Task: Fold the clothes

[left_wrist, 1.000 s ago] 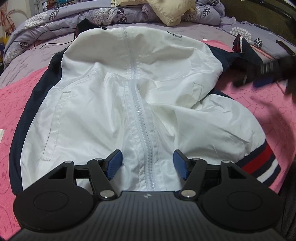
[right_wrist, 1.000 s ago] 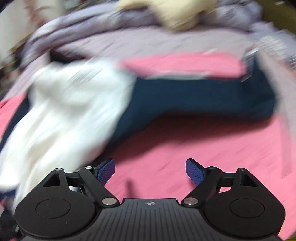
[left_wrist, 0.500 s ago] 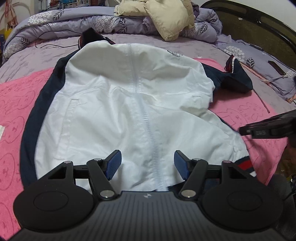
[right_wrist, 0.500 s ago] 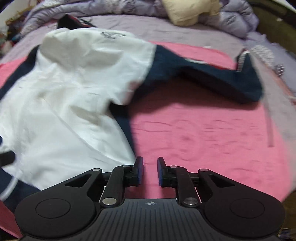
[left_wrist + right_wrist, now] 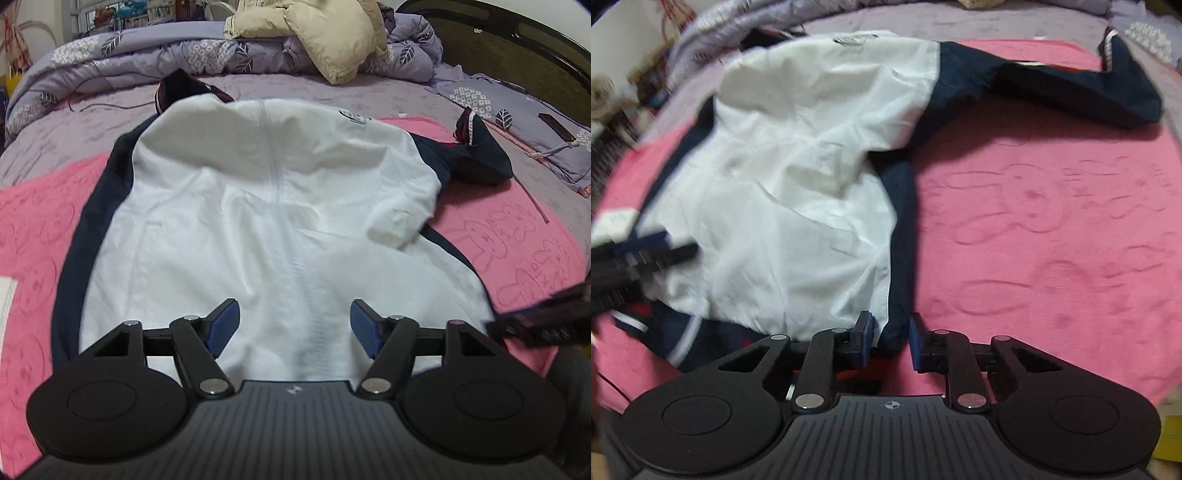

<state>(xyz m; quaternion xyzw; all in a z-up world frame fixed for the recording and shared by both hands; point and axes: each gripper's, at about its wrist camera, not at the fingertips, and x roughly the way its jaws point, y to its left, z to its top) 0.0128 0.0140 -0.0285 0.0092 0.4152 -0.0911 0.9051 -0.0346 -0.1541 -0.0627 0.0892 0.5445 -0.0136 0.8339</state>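
A white and navy zip jacket (image 5: 273, 221) lay front-up and spread across the middle of a pink blanket (image 5: 517, 251) on the bed, its hem toward the near edge and its collar toward the far side. One navy sleeve (image 5: 1071, 85) extended toward the blanket's far right corner, its striped cuff just beside the lilac bedsheet (image 5: 110, 122). The left gripper (image 5: 293, 326) was held above the hem at the zipper line, jaws wide apart, with nothing between the blue pads (image 5: 225, 326). The right gripper (image 5: 890, 338) was at the jacket's near right hem corner, its jaws drawn partly together with the navy side edge lying in the narrow gap; whether the pads were pressing the fabric could not be determined. A beige padded coat (image 5: 314, 33) rested on the lilac quilt (image 5: 147, 55) at the far edge of the bed.
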